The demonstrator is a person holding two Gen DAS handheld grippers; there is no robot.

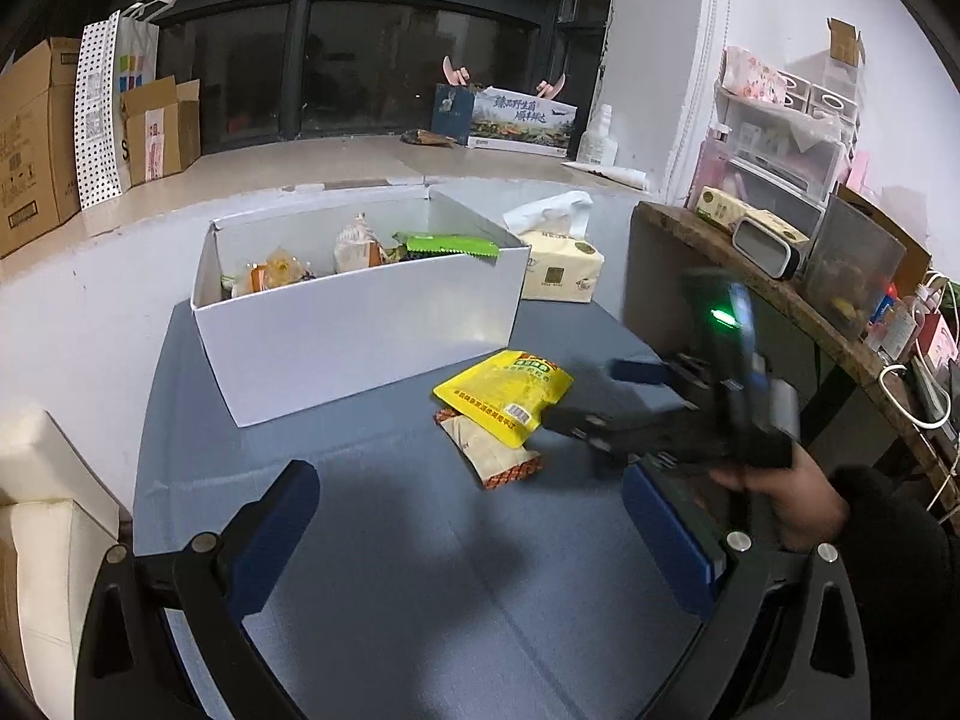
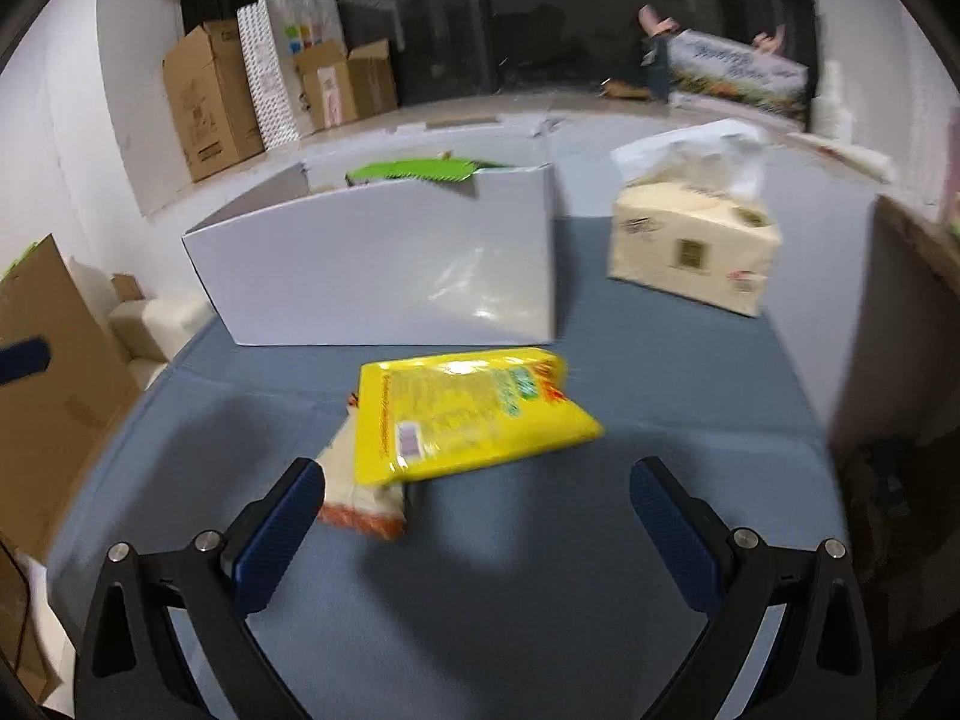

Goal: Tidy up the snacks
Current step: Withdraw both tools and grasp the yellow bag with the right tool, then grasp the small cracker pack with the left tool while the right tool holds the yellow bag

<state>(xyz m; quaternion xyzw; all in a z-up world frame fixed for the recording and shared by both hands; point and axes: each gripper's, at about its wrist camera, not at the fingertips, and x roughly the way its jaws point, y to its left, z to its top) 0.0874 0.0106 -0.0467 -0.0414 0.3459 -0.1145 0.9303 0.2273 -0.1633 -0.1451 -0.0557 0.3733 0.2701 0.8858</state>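
Note:
A yellow snack pouch (image 1: 503, 394) (image 2: 465, 414) lies on the blue table, overlapping a beige packet with an orange end (image 1: 492, 450) (image 2: 366, 492). Behind them stands a white box (image 1: 360, 324) (image 2: 384, 264) holding several snacks, a green packet (image 1: 450, 245) (image 2: 414, 171) on top. My right gripper (image 2: 477, 498) is open, its fingers just short of the yellow pouch; in the left wrist view the right gripper (image 1: 585, 396) reaches in from the right beside the pouch. My left gripper (image 1: 474, 516) is open over bare table, nearer than the packets.
A tissue pack (image 1: 561, 264) (image 2: 690, 240) sits right of the box. A dark wooden shelf (image 1: 750, 276) with clutter stands at the table's right edge. Cardboard boxes (image 1: 36, 138) (image 2: 210, 102) line the ledge behind. White cushions (image 1: 42, 510) lie at left.

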